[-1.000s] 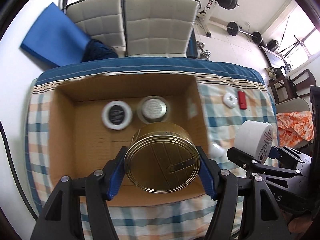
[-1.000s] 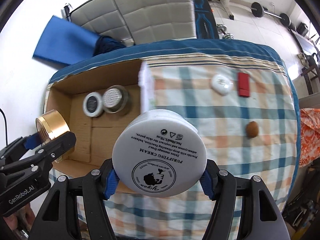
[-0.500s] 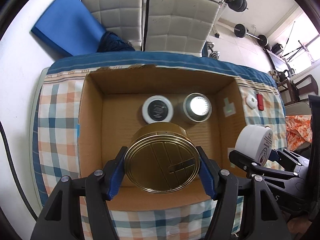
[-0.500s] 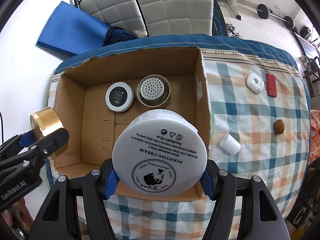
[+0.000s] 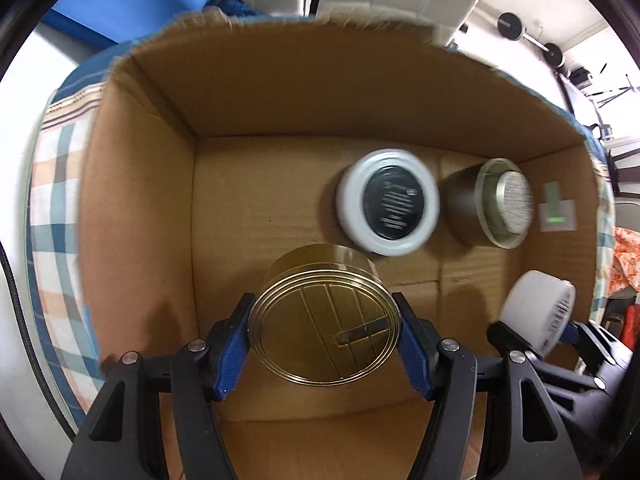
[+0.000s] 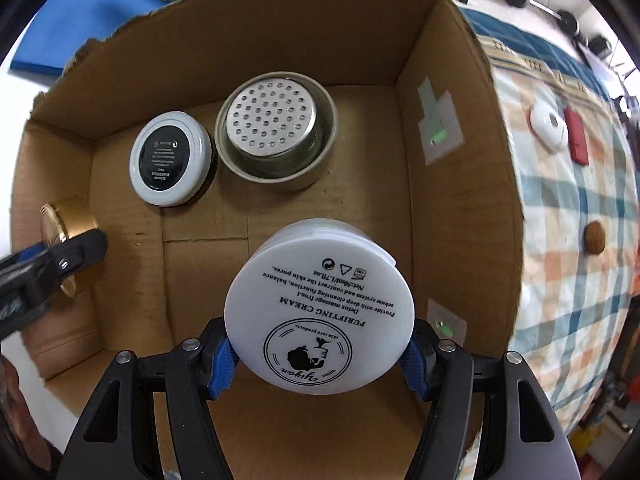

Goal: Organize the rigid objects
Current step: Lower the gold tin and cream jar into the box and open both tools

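Two jars held over the cardboard box (image 6: pixel 452 200), each clamped in a gripper, at the placing step of the sort.

The left gripper (image 5: pixel 324 340) grasps a gold tin (image 5: pixel 324 320) above the box's left half; the right gripper (image 6: pixel 318 354) grasps a white cream jar (image 6: pixel 320 308) above its right half. Against the box's far wall sit a white-rimmed black jar (image 6: pixel 170 158) and a perforated metal cup (image 6: pixel 276 130), touching. Next, likely: lower both onto bare box floor in front of those two, then release.
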Available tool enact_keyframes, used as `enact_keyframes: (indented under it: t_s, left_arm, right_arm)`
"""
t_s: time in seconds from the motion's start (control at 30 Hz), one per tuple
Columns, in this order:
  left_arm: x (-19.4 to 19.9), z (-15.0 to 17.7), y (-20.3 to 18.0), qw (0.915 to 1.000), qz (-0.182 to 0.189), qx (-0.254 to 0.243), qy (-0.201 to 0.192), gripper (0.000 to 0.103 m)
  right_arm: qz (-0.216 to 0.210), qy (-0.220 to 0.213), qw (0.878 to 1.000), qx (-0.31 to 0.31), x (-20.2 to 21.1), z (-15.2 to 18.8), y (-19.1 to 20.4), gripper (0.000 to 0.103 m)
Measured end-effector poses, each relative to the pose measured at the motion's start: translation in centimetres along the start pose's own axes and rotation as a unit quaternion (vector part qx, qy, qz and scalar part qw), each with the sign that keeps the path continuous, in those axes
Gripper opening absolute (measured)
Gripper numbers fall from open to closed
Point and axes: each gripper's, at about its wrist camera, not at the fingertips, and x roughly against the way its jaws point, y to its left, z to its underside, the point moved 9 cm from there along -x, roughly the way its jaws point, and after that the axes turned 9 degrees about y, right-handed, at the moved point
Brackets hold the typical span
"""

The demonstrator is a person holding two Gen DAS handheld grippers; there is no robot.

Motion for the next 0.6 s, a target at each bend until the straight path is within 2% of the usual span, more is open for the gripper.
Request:
enact_keyframes:
  t_s: [0.07,0.2,0.4,0.6]
  left_arm:
    - [-1.1,-0.5,0.5,0.9999,-0.008,0.002,0.011,0.063]
    - [-2.0,-1.3,1.2,0.9994,-0.031,0.003,0.013,0.063]
    - [-3.4,-2.6,1.3,0.999,-0.032,0.005,0.03,0.063]
    - [-3.2,-3.7,1.1,0.999,-0.035,0.006,0.027,0.063]
  right_arm:
    - [-0.01,0.019,1.0,-0.004,-0.8,-0.2,0.4,0.069]
    - [0.002,0.034,0.999,-0.001,-2.3,-0.6,0.5,0.069]
    - [0.012,0.057,0.998,0.0,-4.1,-1.2,0.3,0.069]
    - [0.017,0.074,0.997,-0.005,-5.8,-1.6,0.2,0.069]
